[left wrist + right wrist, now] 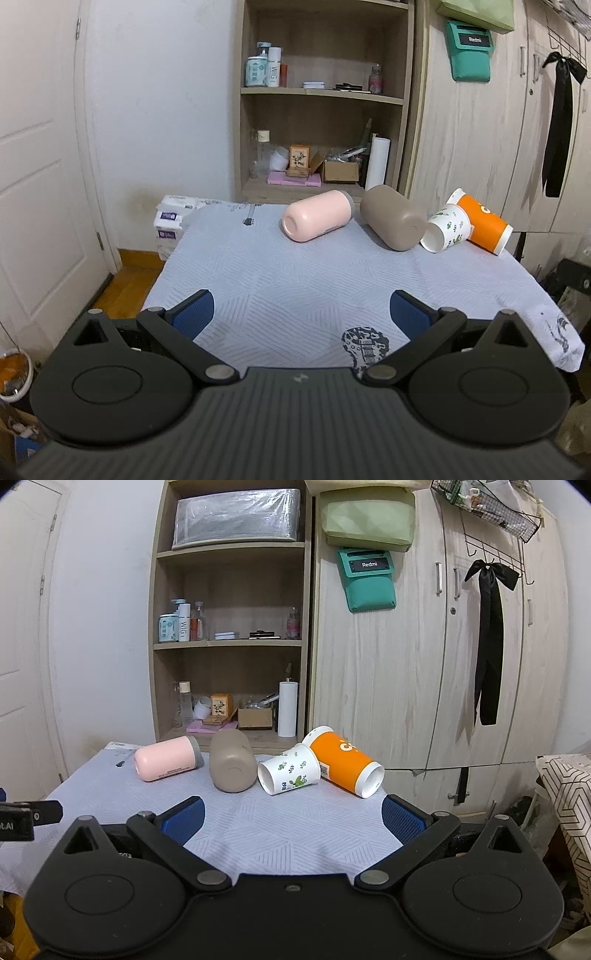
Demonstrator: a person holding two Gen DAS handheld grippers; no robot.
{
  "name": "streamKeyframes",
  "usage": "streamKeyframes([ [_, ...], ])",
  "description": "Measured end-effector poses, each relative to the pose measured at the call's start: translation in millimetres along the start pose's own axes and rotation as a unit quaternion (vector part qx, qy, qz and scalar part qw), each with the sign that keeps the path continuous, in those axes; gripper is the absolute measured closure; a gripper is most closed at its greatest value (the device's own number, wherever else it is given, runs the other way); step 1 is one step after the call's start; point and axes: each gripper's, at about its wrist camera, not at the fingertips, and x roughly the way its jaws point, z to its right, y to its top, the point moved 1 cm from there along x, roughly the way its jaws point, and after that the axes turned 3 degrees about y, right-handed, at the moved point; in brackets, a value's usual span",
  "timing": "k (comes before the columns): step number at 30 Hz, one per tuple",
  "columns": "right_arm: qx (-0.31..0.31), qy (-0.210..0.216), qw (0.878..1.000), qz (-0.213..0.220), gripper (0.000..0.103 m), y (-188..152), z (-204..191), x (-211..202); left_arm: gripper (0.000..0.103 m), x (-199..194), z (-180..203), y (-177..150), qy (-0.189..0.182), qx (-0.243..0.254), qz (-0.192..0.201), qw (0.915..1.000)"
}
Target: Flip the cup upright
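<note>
We see four cups on their sides along the far edge of a table covered with a pale blue-grey patterned cloth (295,280). From left: a smooth pink tumbler with a grey band (317,215), a matte taupe cylindrical cup (392,217), a small white paper cup with green leaf print (446,228), and a tall orange paper cup with white rim (482,221). The pink one and the taupe one sit just beside each other. The white cup touches the taupe cup on one side and rests against the orange cup on the other; its mouth faces us. None is upright.

Our left gripper (302,314) hangs over the near part of the cloth, blue-padded fingers (194,314) spread wide, nothing between them. Our right gripper (293,818) is the same: blue pads (402,821) wide apart, holding nothing, well short of the cups.

In the right wrist view the white cup (289,774) lies straight ahead, the orange one (345,765) behind and right of it, the taupe (232,766) and pink (168,763) to the left.

Behind stands an open wooden shelf unit (325,96) and a light wood wardrobe (443,664).
</note>
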Motion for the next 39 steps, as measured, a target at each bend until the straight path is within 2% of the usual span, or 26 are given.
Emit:
streamKeyframes([
  [32,-0.019,-0.001,1.000,-0.010,0.000,-1,-8,4,0.000,2,5,-3,-0.011,0.011,-0.012,0.9998],
  [39,-0.021,0.009,1.000,-0.015,0.000,-4,-3,10,0.000,5,11,-1,-0.018,0.013,-0.013,0.9996],
])
